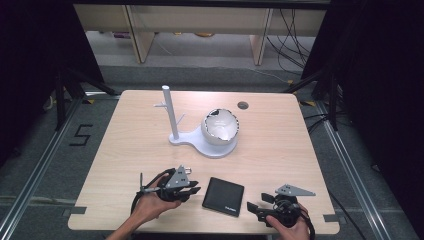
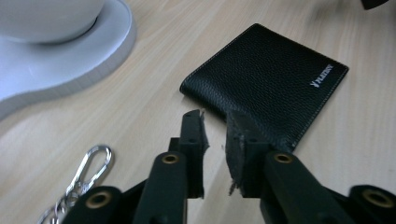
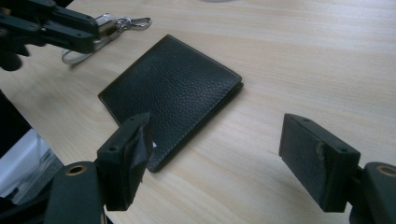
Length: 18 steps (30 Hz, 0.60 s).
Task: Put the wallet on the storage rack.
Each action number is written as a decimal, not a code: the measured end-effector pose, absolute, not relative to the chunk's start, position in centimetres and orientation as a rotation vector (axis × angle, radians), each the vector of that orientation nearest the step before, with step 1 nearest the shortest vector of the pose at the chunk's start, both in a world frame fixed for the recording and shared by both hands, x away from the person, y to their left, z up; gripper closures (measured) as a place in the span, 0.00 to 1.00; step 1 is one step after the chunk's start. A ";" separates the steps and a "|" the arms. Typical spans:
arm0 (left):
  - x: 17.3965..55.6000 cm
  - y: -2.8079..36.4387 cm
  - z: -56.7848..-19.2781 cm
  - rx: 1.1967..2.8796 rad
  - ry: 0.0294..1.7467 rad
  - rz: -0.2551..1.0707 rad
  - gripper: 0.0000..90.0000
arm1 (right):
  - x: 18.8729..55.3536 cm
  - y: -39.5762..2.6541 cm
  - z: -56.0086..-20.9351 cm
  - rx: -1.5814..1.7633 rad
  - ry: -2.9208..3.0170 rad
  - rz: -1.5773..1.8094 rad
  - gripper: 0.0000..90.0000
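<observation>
1. Wallet (image 1: 223, 196): lies flat and folded shut on the table (image 1: 280, 150), between the two tongs and untouched by either.
2. Left tongs (image 1: 192, 190): jaws drawn nearly together with a narrow gap and nothing in it. The tips point at the wallet's near corner, just short of it.
3. Right tongs (image 1: 252, 207): jaws spread wide and empty. One pad hangs over the wallet's corner on that side, the other over bare wood.
4. Progress, as judged: the approach appears made, but no grip is taken, so lifting and whatever follows are all left to do.
5. Keyring (image 2: 93, 163): rests on the wood just beside the left tongs, on the side away from the wallet. It could snag if those tongs swing back.
6. Edges: the table's front edge runs close behind both tongs, so there is little room to draw back.
7. Open room: bare wood stretches ahead of the tips as far as the white stand (image 1: 175, 115) and the bowl (image 1: 220, 127) on its base, both well apart from the wallet. There is also free wood outward of the right tongs.
</observation>
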<state>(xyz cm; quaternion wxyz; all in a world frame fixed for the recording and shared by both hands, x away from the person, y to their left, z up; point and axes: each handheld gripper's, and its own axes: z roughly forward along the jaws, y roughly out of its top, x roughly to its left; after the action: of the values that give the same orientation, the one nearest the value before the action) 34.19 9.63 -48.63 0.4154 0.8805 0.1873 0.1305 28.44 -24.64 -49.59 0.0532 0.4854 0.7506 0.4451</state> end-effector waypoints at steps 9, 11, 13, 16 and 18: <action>34.6 8.0 -49.6 2.273 0.436 0.258 0.95 | 28.6 -24.0 -49.9 1.501 2.301 1.437 0.31; 34.9 7.6 -49.9 2.270 0.455 0.235 0.96 | 28.7 -23.6 -49.9 1.517 2.313 1.432 0.31; 34.9 7.4 -50.1 2.259 0.477 0.235 0.96 | 28.8 -23.6 -50.0 1.495 2.321 1.410 0.31; 35.1 7.0 -50.4 2.297 0.454 0.238 0.96 | 28.9 -23.3 -50.2 1.468 2.326 1.436 0.31; 35.1 7.0 -50.4 2.307 0.445 0.241 0.97 | 28.8 -23.2 -50.1 1.503 2.326 1.434 0.31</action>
<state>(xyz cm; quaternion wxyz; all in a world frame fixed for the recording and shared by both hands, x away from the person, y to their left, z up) 35.08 6.98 -50.36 0.3802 0.9034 0.1743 0.0946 28.78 -23.18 -50.08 0.0114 0.4819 0.7458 0.4598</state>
